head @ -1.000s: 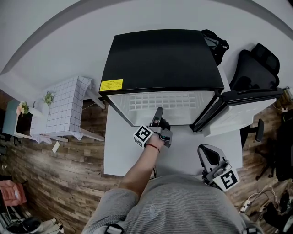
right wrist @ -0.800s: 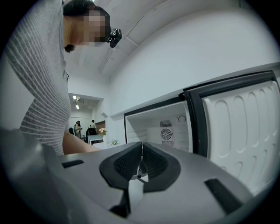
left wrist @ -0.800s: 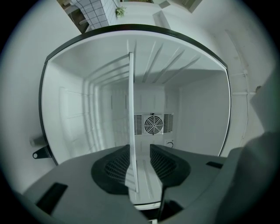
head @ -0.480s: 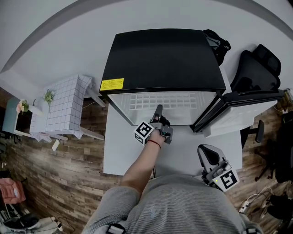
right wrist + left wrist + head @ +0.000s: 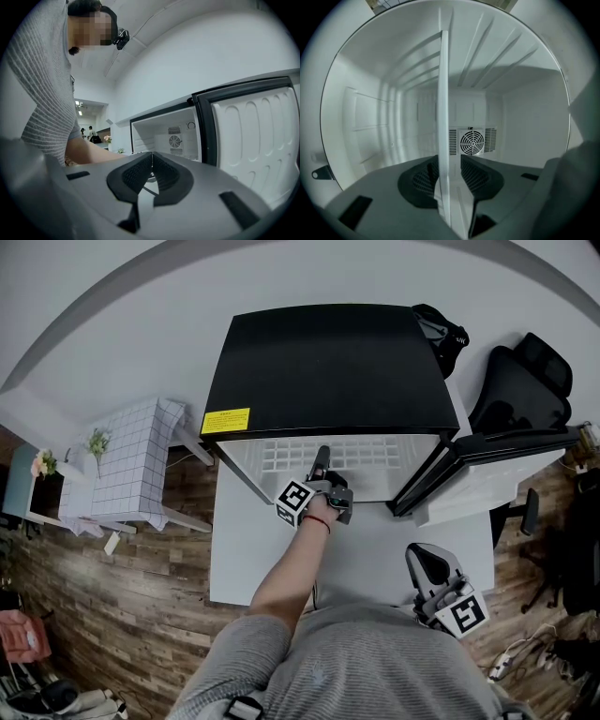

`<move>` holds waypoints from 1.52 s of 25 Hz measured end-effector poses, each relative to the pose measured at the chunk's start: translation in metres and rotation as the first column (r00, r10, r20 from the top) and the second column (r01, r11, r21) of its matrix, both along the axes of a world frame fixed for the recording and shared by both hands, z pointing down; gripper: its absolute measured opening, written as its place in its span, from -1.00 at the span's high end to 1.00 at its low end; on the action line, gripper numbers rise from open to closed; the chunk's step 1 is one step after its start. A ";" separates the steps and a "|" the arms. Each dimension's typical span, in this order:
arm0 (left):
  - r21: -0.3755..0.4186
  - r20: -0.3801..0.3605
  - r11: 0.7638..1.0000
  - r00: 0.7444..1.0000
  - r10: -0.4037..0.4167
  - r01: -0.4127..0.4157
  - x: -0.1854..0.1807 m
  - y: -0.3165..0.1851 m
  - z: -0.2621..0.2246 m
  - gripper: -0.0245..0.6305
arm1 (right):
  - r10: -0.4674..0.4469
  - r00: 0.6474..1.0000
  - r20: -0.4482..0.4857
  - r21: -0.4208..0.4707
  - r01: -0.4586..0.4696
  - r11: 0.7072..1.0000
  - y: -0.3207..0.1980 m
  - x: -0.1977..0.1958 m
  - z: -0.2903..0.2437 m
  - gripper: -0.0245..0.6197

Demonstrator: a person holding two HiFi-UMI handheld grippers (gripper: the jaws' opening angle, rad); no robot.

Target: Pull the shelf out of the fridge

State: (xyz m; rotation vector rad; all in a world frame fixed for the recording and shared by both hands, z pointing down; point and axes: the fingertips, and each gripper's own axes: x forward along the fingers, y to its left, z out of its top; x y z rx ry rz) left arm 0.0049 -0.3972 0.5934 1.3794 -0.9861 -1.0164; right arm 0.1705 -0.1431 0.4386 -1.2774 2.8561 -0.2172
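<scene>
A: Head view first. Where is the job?

B: The fridge (image 5: 328, 357) stands with its door (image 5: 506, 456) swung wide to the right. The white grid shelf (image 5: 375, 454) lies in the open mouth. The left gripper (image 5: 322, 457) reaches in at its front edge, a little left of centre. The right gripper (image 5: 427, 563) hangs low by the person's hip, well apart from the fridge.

A: Grip made?

B: Can't settle that from above. In the left gripper view the shelf (image 5: 443, 117) shows edge-on as a thin white strip running away between the jaws, which are closed onto its front edge. The camera is rolled, so the strip reads as upright. Beyond it are the ribbed side walls and a round fan grille (image 5: 472, 142) on the back wall. The head view shows none of that interior.

A: Right gripper view?

B: The jaws are pressed together with nothing between them. It looks sideways at the open fridge, the door's moulded inner face (image 5: 253, 136) and the person's forearm (image 5: 89, 152) reaching in. That shows the reach, but not the grip.

A: Step, then?

B: I judge the grasp made and the pull at its start, with most of the shelf seeming inside. The next move calls for a straight, level draw toward the person. That keeps the shelf square to the side ribs so it doesn't bind. The free gripper could support the front as it comes clear.
</scene>
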 end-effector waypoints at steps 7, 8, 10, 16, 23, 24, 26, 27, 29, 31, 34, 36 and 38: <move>-0.019 0.000 0.999 1.000 -0.028 0.028 -0.001 -0.012 0.010 0.52 | 0.011 1.000 -0.004 -0.007 -0.011 1.000 -0.001 0.003 0.001 0.89; -0.018 0.000 0.999 1.000 -0.029 0.029 -0.001 -0.015 0.010 0.52 | 0.013 1.000 -0.005 -0.008 -0.013 1.000 -0.001 0.004 0.002 0.88; -0.015 -0.001 0.999 0.999 -0.032 0.032 0.000 -0.020 0.009 0.52 | 0.016 1.000 -0.007 -0.009 -0.016 1.000 -0.001 0.005 0.002 0.88; -0.011 0.000 0.999 0.999 -0.051 0.051 -0.001 -0.034 0.006 0.52 | 0.031 0.999 -0.009 -0.009 -0.031 0.999 0.001 0.009 0.002 0.88; -0.031 0.023 0.996 0.997 -0.077 0.078 -0.003 -0.038 0.012 0.59 | 0.043 0.999 -0.015 -0.019 -0.043 0.999 0.001 0.014 0.005 0.88; -0.028 0.022 0.996 0.996 -0.083 0.083 -0.004 -0.038 0.011 0.66 | 0.044 0.999 -0.015 -0.020 -0.044 0.999 0.001 0.014 0.005 0.88; -0.026 0.021 0.995 0.996 -0.092 0.092 -0.005 -0.039 0.010 0.76 | 0.044 0.999 -0.014 -0.020 -0.045 0.999 0.001 0.015 0.005 0.88; -0.027 0.020 0.995 0.995 -0.095 0.095 -0.005 -0.039 0.010 0.76 | 0.043 0.999 -0.014 -0.020 -0.044 0.999 0.002 0.015 0.004 0.88; -0.032 0.018 0.995 0.995 -0.098 0.098 -0.005 -0.038 0.010 0.76 | 0.042 0.999 -0.012 -0.020 -0.042 0.999 0.002 0.015 0.005 0.88; -0.038 0.017 0.994 0.995 -0.099 0.100 -0.006 -0.038 0.011 0.76 | 0.041 0.999 -0.014 -0.023 -0.042 0.999 0.003 0.014 0.005 0.88; -0.045 0.018 0.993 0.994 -0.110 0.111 -0.006 -0.038 0.012 0.77 | 0.041 0.999 -0.015 -0.024 -0.041 0.999 0.003 0.015 0.005 0.88; -0.047 0.017 0.992 0.993 -0.114 0.115 -0.007 -0.038 0.012 0.77 | 0.040 0.999 -0.014 -0.024 -0.040 0.999 0.004 0.015 0.005 0.89; -0.051 0.015 0.993 0.994 -0.106 0.107 -0.006 -0.038 0.013 0.78 | 0.039 0.999 -0.015 -0.027 -0.039 0.999 0.005 0.015 0.005 0.88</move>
